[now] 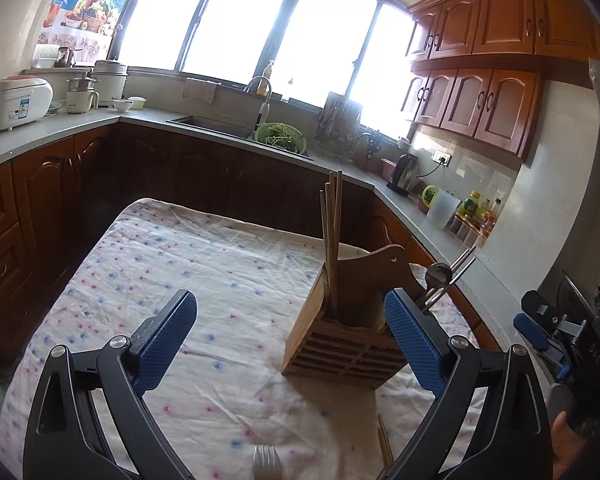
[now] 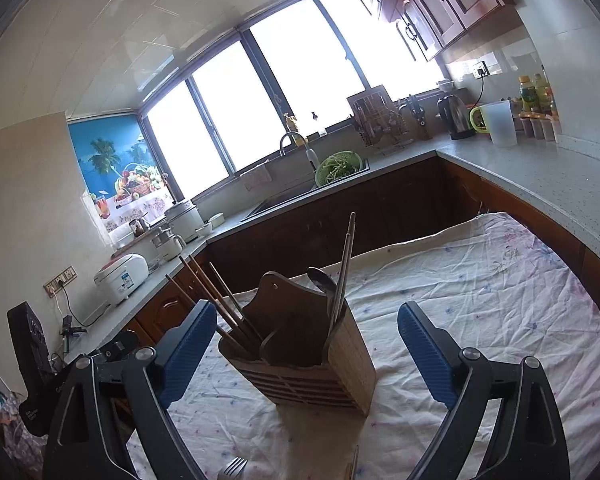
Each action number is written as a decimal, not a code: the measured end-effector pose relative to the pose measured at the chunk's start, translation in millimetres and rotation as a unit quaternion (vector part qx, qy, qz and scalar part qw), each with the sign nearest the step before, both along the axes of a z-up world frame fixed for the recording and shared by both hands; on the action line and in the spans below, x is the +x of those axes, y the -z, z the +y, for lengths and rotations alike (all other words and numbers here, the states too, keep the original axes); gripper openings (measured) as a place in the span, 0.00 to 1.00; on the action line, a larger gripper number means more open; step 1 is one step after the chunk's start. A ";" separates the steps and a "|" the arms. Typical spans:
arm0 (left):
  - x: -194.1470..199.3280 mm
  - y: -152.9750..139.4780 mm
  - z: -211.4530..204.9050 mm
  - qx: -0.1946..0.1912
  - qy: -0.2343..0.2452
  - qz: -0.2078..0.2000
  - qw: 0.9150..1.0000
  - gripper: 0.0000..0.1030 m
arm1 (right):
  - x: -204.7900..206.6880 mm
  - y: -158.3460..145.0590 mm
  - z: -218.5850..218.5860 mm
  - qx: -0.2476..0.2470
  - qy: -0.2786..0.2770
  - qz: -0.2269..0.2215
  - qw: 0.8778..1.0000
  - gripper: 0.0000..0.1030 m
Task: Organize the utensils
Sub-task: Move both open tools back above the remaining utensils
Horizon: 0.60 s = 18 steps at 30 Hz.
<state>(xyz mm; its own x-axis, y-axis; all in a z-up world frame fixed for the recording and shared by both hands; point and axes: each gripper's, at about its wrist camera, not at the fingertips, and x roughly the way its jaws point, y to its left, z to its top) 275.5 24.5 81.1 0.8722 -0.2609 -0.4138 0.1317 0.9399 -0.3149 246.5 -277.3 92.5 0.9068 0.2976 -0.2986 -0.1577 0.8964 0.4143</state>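
Left gripper (image 1: 290, 340) wide open, holds nothing, above tablecloth (image 1: 204, 264). Fork (image 1: 266, 467) at near edge, chopstick (image 1: 385, 442) lying just right of it. Wooden holder (image 1: 350, 328) stands on cloth: chopsticks (image 1: 331, 240) upright in left compartment, spoon (image 1: 438, 276) and metal utensils in right. Right gripper (image 2: 306, 354) wide open, empty, holder between its fingers, not touching.

Utensil holder (image 2: 300, 364): wood, matt, slatted front.
Chopsticks (image 1: 332, 240): wood, dull brown.
Spoon (image 2: 322, 280): metal, glossy.
Fork (image 1: 266, 466): metal, bright sheen.
Cloth (image 1: 204, 280): cotton-like fabric, wrinkled, printed dots, matt.
Left hand-held gripper (image 1: 296, 344): black plastic arms, blue ribbed pads, metal rivets.
Counter (image 2: 540, 176): speckled stone, smooth.
Cabinets (image 1: 492, 104): varnished wood, glossy.
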 end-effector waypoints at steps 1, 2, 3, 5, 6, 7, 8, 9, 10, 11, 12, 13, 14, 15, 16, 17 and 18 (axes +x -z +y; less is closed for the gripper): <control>-6.2 0.7 -0.2 0.001 0.001 -0.001 1.000 0.94 | -5.5 0.3 0.5 -0.003 0.000 -0.001 1.000 0.91; -12.7 0.9 -0.7 0.003 0.001 -0.002 1.000 0.94 | -11.2 0.6 1.2 -0.005 -0.001 -0.001 1.000 0.91; -19.6 1.2 -0.8 0.004 0.001 -0.004 1.000 0.94 | -16.9 1.3 1.7 -0.007 -0.001 -0.003 1.000 0.91; -33.3 1.7 -1.3 0.006 -0.002 -0.009 1.000 0.94 | -27.6 3.1 3.5 -0.012 0.000 -0.004 1.000 0.91; -39.6 1.9 -1.4 0.008 -0.002 -0.010 1.000 0.94 | -32.5 3.8 4.7 -0.016 -0.001 -0.005 1.000 0.91; -46.1 1.9 -1.5 0.008 0.001 -0.013 1.000 0.94 | -37.3 4.3 5.7 -0.020 -0.002 -0.005 1.000 0.91; -52.3 1.6 -1.6 0.009 0.004 -0.017 1.000 0.94 | -42.2 4.9 7.1 -0.024 -0.002 -0.006 1.000 0.91; -58.8 1.5 -2.1 0.012 0.002 -0.019 1.000 0.94 | -47.1 5.5 8.8 -0.028 -0.003 -0.007 1.000 0.91; -65.3 1.1 -2.6 0.017 -0.001 -0.022 1.000 0.94 | -52.0 6.3 10.2 -0.031 -0.003 -0.008 0.999 0.91; -71.2 0.2 -3.8 0.021 -0.004 -0.025 0.999 0.94 | -57.2 6.7 12.2 -0.036 -0.004 -0.009 0.999 0.91; -77.5 -0.3 -4.5 0.025 -0.006 -0.028 0.999 0.94 | -63.1 7.3 14.3 -0.041 -0.004 -0.011 0.999 0.92; -83.8 -0.9 -5.2 0.029 -0.007 -0.032 0.999 0.94 | -68.9 7.6 16.0 -0.046 -0.004 -0.014 0.999 0.92; -90.1 -2.1 -5.9 0.033 -0.008 -0.037 0.999 0.94 | -74.8 7.6 17.7 -0.051 -0.005 -0.017 0.999 0.92; -96.1 -4.2 -6.9 0.038 -0.008 -0.043 0.998 0.94 | -80.6 6.7 19.2 -0.055 -0.006 -0.020 0.998 0.92; -102.2 -6.5 -7.6 0.043 -0.009 -0.049 0.998 0.94 | -85.6 3.9 19.9 -0.061 -0.007 -0.023 0.998 0.92; -108.6 -9.2 -8.1 0.047 -0.013 -0.055 0.997 0.94 | -91.4 1.0 21.1 -0.067 -0.007 -0.028 0.997 0.93; -114.7 -12.3 -8.9 0.052 -0.016 -0.060 0.997 0.94 | -97.5 -2.8 22.2 -0.073 -0.007 -0.035 0.997 0.94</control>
